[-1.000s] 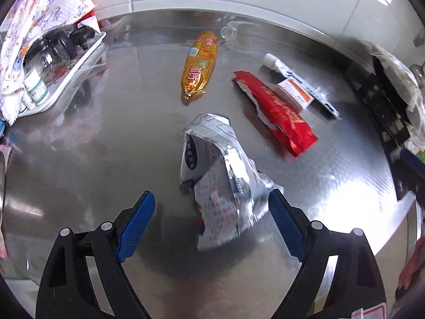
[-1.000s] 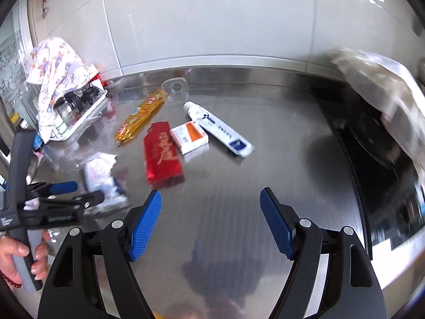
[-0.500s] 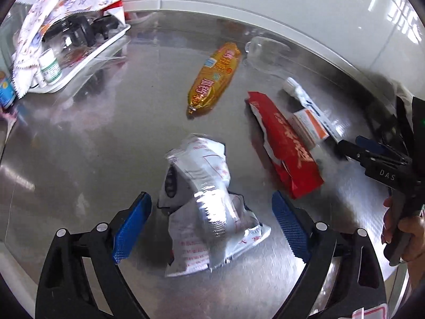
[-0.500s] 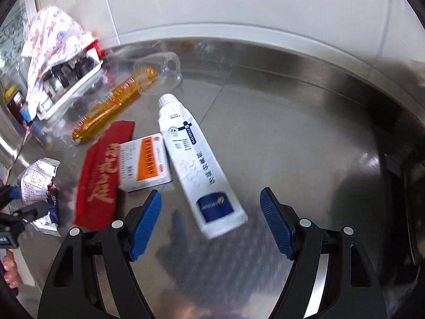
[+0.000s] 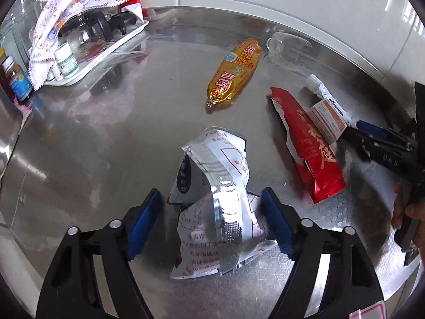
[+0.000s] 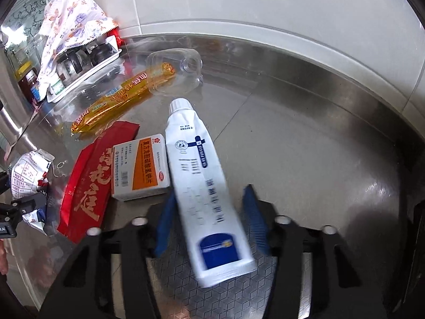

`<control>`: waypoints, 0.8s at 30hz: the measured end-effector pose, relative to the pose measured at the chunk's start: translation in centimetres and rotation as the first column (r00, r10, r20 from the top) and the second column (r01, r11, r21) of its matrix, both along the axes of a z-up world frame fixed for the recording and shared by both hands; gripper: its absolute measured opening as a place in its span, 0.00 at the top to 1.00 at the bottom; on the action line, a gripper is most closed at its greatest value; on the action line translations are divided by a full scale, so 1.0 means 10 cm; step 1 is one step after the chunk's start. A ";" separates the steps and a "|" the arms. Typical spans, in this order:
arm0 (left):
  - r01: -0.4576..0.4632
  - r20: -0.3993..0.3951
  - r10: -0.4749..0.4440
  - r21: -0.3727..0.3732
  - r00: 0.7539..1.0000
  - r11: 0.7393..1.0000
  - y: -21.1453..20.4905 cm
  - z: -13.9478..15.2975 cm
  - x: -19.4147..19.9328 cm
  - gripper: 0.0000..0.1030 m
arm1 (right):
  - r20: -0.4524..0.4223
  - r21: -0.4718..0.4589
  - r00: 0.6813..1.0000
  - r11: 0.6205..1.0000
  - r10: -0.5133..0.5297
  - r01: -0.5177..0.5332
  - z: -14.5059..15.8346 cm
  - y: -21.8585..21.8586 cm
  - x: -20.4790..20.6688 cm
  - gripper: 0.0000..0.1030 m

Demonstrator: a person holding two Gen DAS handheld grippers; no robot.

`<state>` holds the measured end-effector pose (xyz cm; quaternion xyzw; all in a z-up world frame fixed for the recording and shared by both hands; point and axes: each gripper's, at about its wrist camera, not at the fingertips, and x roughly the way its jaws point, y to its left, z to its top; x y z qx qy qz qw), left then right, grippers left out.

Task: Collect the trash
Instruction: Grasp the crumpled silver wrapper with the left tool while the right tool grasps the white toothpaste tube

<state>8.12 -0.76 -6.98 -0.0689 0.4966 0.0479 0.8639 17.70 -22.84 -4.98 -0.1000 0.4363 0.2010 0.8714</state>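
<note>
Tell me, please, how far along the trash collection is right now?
Nothing looks collected yet. In hand: the left gripper straddles the crumpled silver wrapper, the right gripper straddles the white tube, neither clamped. Left: the red wrapper, orange-and-white box, sausage, clear plastic bottle.

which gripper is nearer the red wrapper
Right. The right gripper straddles the white tube just past the red wrapper; the left gripper sits farther off around the silver wrapper.

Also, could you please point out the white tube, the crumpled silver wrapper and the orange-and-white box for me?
white tube point(image 6: 202, 186), right wrist view, middle of its body.
crumpled silver wrapper point(image 5: 215, 204), left wrist view, the foil band across its middle.
orange-and-white box point(image 6: 142, 166), right wrist view, its printed top face.
</note>
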 end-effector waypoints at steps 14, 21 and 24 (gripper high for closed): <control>0.029 0.031 -0.028 -0.022 0.999 0.999 0.13 0.08 -0.04 0.47 | -0.042 0.101 0.996 0.992 -0.075 0.079 0.09 -0.19 -0.08 0.94; 0.038 0.059 -0.036 -0.026 0.998 0.999 0.26 0.22 0.00 0.48 | -0.041 0.142 0.990 0.980 -0.132 0.137 0.21 -0.28 -0.20 0.96; 0.054 0.071 -0.052 -0.028 0.996 0.998 0.31 0.28 0.01 0.48 | -0.031 0.157 0.987 0.975 -0.155 0.158 0.31 -0.30 -0.32 0.97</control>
